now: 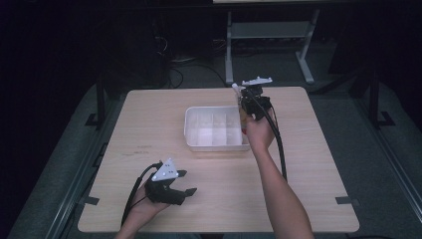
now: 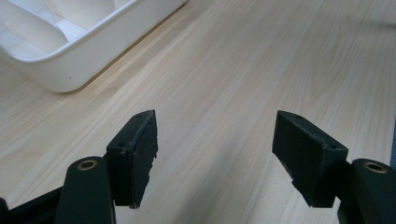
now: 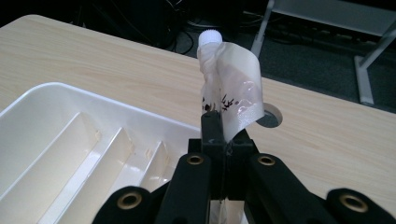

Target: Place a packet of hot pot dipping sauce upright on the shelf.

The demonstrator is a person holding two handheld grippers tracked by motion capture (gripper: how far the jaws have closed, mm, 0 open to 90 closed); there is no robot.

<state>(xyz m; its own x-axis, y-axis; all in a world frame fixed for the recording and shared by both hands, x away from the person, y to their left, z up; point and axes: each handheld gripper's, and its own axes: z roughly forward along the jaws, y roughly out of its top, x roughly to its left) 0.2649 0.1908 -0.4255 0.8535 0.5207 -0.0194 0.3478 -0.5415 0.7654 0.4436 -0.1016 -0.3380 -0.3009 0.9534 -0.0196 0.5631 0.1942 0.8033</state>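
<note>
High view: room dim, surroundings near black toward 9 and 3 o'clock; table [image 1: 149, 124] lit from above, white tray [image 1: 191, 130] brightest, slightly blown out. Picture soft, low detail. Left gripper view: even bright light, wood grain sharp; my jaws near 6 o'clock blurred, soft shadows beneath. Right gripper view: my clear pouch [image 3: 232, 88] shows glare patches; far background at 12 o'clock dark, out of focus.

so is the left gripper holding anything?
No. In the left gripper view the left gripper has its jaws wide apart, with only bare wooden table between them.
</note>
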